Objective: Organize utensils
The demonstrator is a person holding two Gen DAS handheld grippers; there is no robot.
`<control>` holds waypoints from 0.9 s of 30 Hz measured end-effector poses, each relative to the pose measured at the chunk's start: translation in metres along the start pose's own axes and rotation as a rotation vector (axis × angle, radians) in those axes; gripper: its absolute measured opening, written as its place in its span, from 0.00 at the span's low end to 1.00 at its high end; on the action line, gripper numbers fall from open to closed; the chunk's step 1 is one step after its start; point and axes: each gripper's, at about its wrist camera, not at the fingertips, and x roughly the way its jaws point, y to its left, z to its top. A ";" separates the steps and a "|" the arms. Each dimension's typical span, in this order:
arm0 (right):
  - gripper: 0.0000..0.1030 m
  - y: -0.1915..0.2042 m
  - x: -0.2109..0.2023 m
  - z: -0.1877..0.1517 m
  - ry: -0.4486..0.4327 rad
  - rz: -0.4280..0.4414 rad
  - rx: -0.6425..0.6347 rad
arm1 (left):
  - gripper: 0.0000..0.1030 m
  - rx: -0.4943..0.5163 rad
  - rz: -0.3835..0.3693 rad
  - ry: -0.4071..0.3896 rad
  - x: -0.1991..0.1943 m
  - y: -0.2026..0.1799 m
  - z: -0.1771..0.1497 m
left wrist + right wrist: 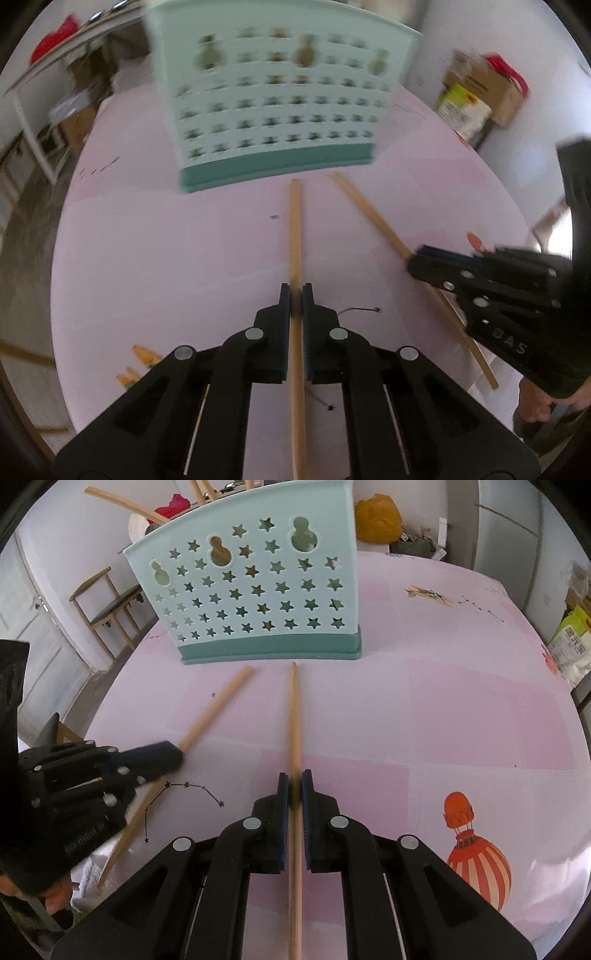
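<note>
Pink patchwork cloth covers the round tabletop [443, 709], printed with a red-and-white striped hot-air balloon [476, 853] and a dotted star constellation [192, 786]. Raised letters reading "DAS" show on the black body of the right gripper [413, 258] as seen from the left wrist camera; a yellow-green bag [570, 646] at the far right edge carries print too small to read.

Nearest in each view, a pale wooden chopstick runs straight up the middle between the fingers. The left gripper [295, 295] is pressed together on the left chopstick [295, 229], pinching it partway along its length, with the front end pointing toward the holder. The right gripper pinches the right chopstick [294, 716] the same way. Both sticks are slim, plain, light tan wood, and their far tips stop just short of the holder's base.

Beyond them stands the utensil holder [255, 590], upright on the tabletop: mint green with a darker teal base, its curved wall pierced by rows of star-shaped holes and three gourd-shaped openings. More wooden sticks [125, 504] lean out of its top. Behind it are a wooden chair [107, 602] and white walls.
</note>
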 end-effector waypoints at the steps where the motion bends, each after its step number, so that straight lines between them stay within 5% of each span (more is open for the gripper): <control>1: 0.07 -0.002 0.000 0.000 0.005 0.005 0.010 | 0.05 -0.036 -0.003 -0.001 -0.001 0.007 0.000; 9: 0.07 -0.011 -0.003 -0.005 0.036 0.046 0.061 | 0.05 -0.322 -0.039 -0.009 -0.014 0.063 -0.016; 27: 0.18 -0.018 -0.007 -0.011 0.071 0.115 0.103 | 0.18 -0.417 -0.166 0.077 -0.035 0.076 -0.048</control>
